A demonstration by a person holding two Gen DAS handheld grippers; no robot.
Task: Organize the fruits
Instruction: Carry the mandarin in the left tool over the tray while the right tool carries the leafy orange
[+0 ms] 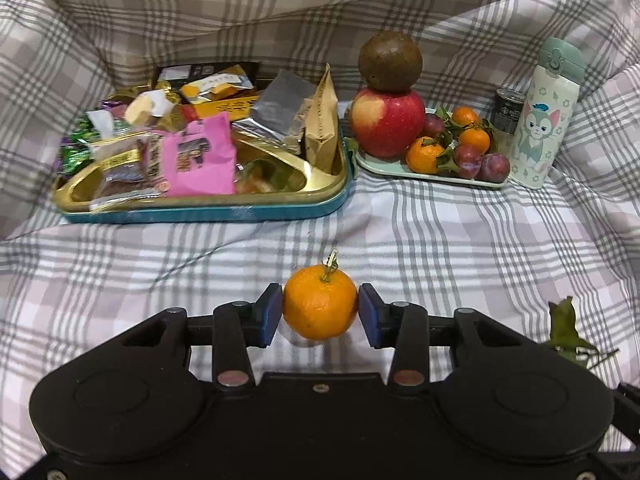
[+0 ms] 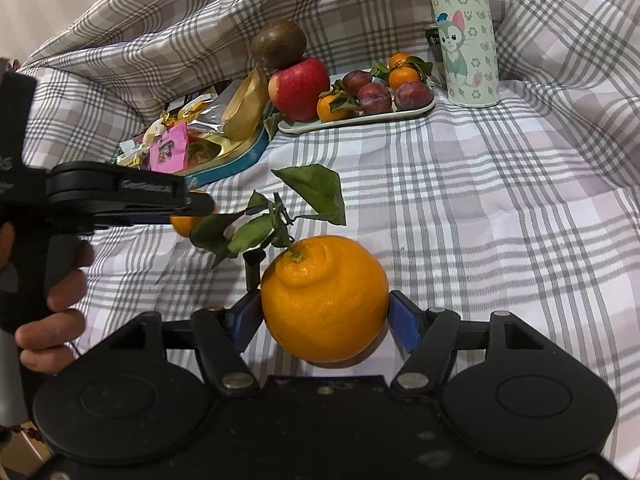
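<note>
Here, my left gripper (image 1: 320,312) clamps a small mandarin (image 1: 320,307) between its blue pads, above the plaid cloth (image 1: 460,240). My right gripper (image 2: 324,316) holds a large leafy orange (image 2: 325,300), pads against both flanks. Only the right wrist view shows a hand (image 2: 52,300) around the left gripper's handle, with that mandarin half hidden; only the left view shows the can (image 1: 507,111) clearly, beside the cat-print bottle (image 1: 546,120). Beyond, the fruit tray (image 1: 400,171) sits beside the snack tin (image 1: 208,213).
</note>
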